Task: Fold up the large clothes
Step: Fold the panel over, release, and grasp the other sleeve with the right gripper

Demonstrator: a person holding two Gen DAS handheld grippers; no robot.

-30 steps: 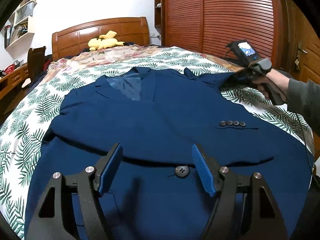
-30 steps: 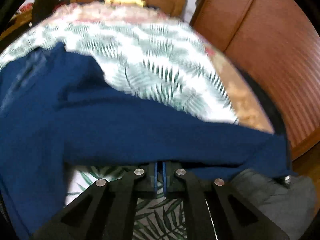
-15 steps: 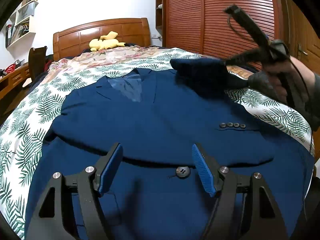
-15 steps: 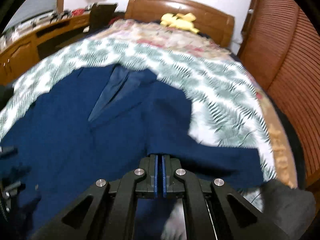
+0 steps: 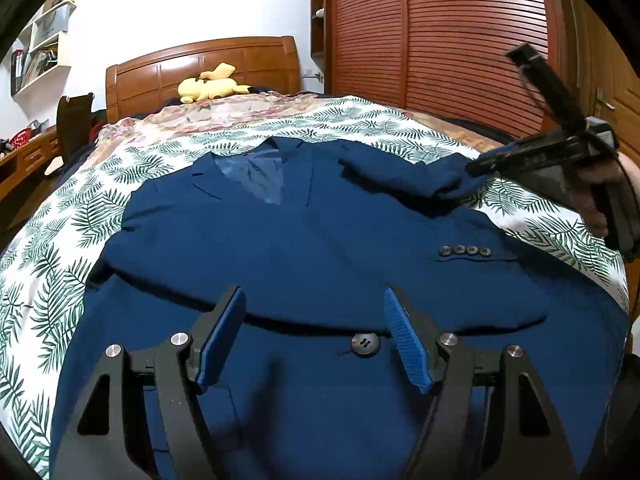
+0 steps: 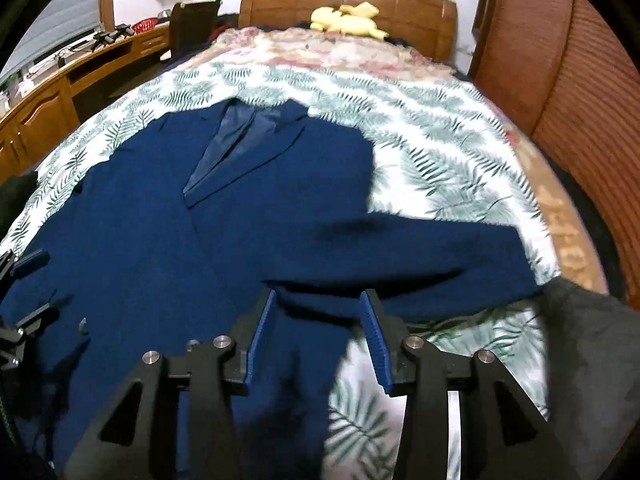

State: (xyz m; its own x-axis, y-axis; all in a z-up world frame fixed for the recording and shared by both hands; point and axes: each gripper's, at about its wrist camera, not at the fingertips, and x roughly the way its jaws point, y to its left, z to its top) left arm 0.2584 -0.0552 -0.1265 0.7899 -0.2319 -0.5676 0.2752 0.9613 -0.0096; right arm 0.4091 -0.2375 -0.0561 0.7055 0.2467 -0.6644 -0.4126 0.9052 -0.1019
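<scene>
Item 1: navy jacket [image 5: 320, 248], front up, flat on leaf-print bedspread [image 5: 60, 264], collar toward 12 o'clock. One sleeve laid across chest; the other bunched at 2 o'clock.
Item 2: my left tool [image 5: 316, 336], jaws wide apart, nothing gripped, over jacket btn [image 5: 365, 344].
Item 3: my right tool [image 6: 317, 336], jaws opening, sleeve fabric beneath, pads not pressing it.
Misc: yellow plush [image 5: 212, 86] by headboard, 12 o'clock.

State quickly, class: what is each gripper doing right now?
Left gripper: open, holding nothing, above the jacket.
Right gripper: jaws opening, sleeve released.
</scene>
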